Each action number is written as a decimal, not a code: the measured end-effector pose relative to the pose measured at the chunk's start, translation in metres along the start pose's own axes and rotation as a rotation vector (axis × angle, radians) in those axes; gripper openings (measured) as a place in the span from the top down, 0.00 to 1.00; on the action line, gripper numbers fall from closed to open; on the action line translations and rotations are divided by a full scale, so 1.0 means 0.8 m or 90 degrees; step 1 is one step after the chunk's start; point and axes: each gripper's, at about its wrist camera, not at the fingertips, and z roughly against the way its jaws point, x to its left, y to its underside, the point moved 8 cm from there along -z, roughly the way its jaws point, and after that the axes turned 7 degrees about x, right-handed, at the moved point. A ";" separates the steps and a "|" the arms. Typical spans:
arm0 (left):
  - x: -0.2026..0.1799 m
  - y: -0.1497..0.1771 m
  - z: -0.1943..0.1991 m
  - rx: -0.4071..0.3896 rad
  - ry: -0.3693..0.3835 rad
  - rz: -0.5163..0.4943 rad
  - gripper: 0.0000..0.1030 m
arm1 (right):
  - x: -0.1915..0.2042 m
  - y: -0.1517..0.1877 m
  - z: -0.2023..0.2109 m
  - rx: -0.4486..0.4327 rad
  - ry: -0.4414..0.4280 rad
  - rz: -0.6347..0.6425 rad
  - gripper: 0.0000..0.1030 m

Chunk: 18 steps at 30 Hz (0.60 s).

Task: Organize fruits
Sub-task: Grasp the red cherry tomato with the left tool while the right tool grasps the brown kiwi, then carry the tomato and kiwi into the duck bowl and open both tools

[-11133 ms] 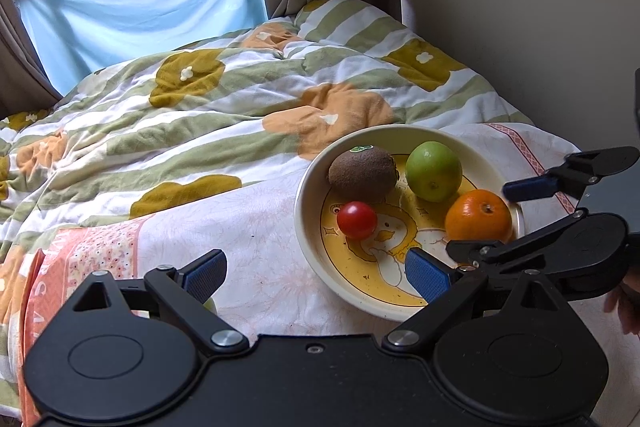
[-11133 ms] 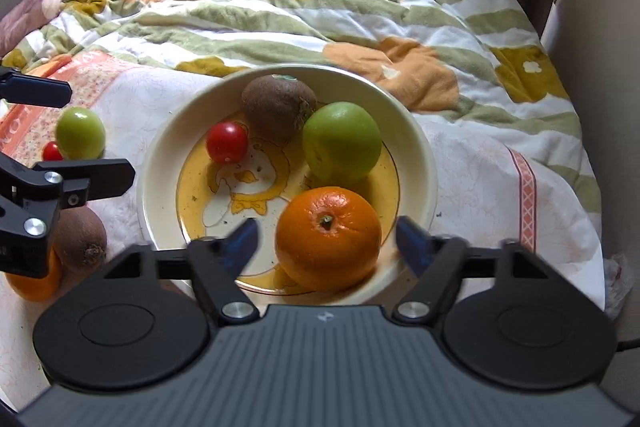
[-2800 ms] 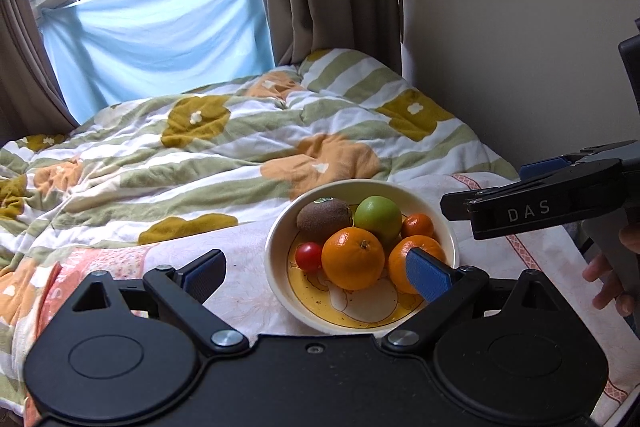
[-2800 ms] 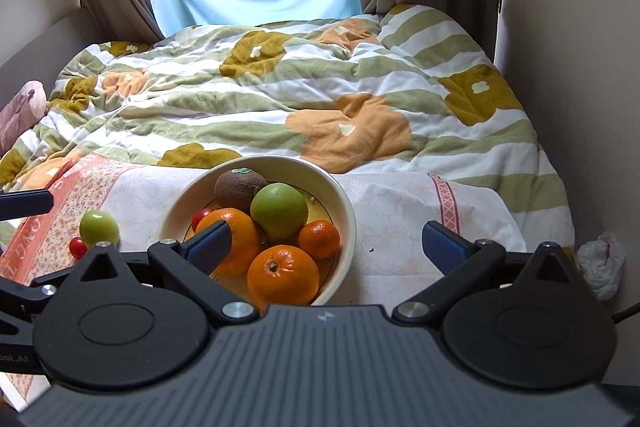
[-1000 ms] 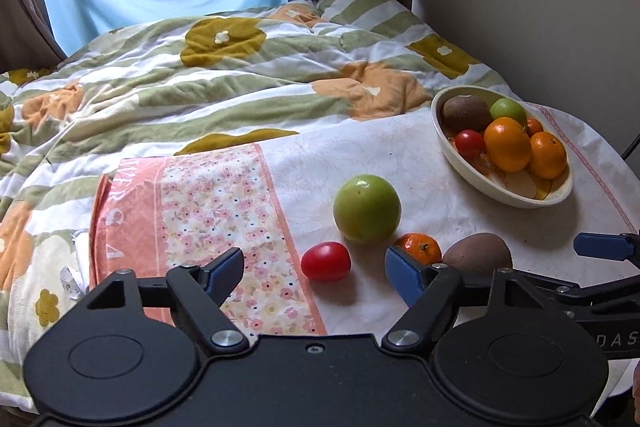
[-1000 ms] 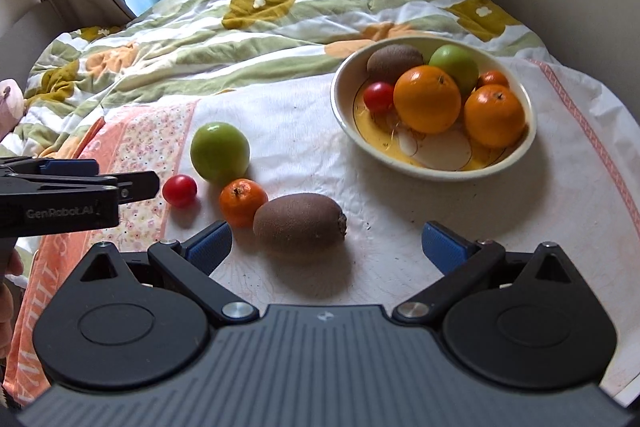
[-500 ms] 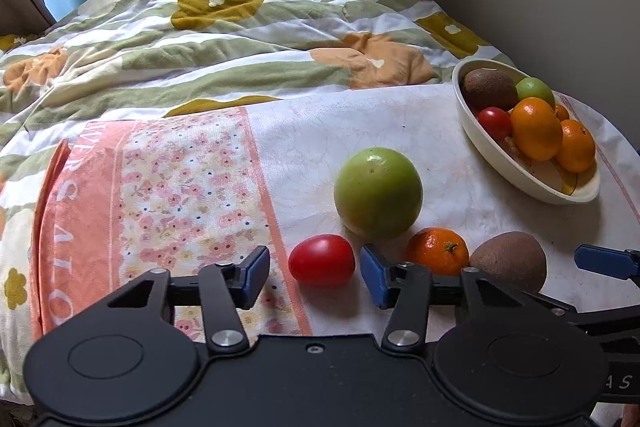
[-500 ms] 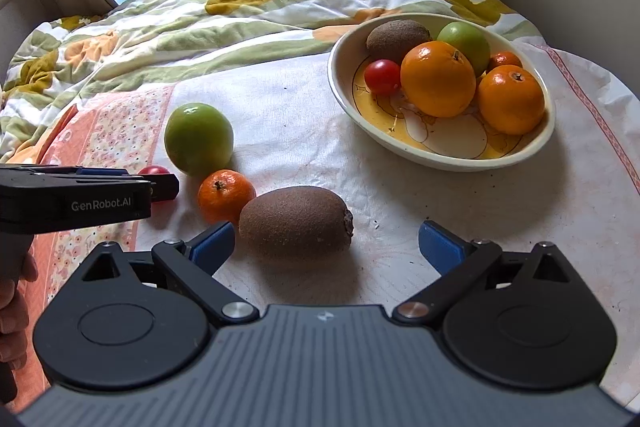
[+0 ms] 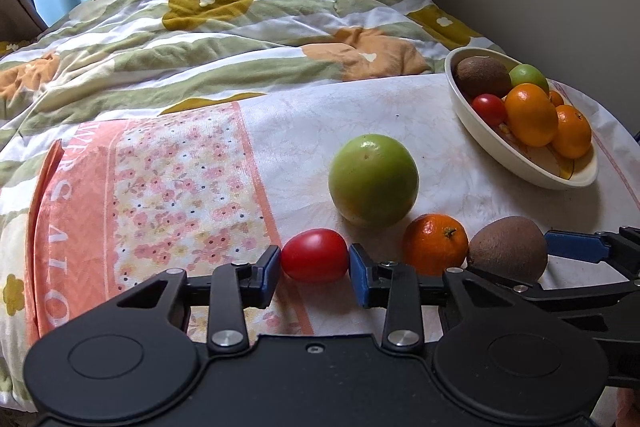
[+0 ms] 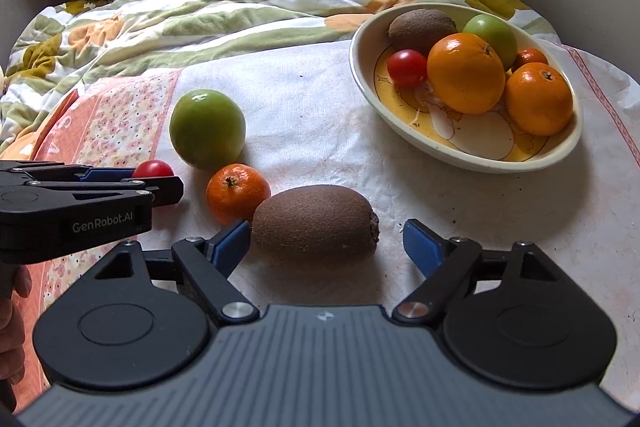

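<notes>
Both tools were at the pick-up step, each going for a loose fruit on the cloth. The left gripper (image 9: 314,270) had clamped its blue pads on the small red tomato (image 9: 314,255), which sat squarely between them and low on the cloth. The right gripper (image 10: 327,239) was closing, its jaws wide either side of the brown kiwi (image 10: 316,223); the left pad lay just beside the kiwi's end and the right pad stood clear of it, so nothing was gripped yet. A mandarin (image 10: 238,191) touched the kiwi ahead and to the left of that tool, with a green apple (image 10: 207,129) beyond. The bowl (image 10: 460,151) lay ahead and to the right, already holding six fruits. Next, I judged, the right jaws needed to finish closing without nudging the mandarin, then both tools lift toward the bowl
</notes>
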 end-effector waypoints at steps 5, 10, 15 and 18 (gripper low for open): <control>0.005 0.005 0.005 0.001 -0.003 0.005 0.61 | 0.004 -0.002 -0.005 0.003 -0.004 0.008 0.06; 0.008 0.011 0.012 -0.003 -0.011 0.002 0.61 | 0.008 -0.003 -0.008 0.003 -0.011 0.011 0.12; 0.010 0.015 0.019 -0.007 -0.014 0.005 0.61 | 0.009 -0.003 -0.007 0.003 -0.008 0.023 0.18; 0.010 0.017 0.025 -0.013 -0.015 0.005 0.61 | 0.008 -0.003 -0.007 0.003 -0.011 0.024 0.19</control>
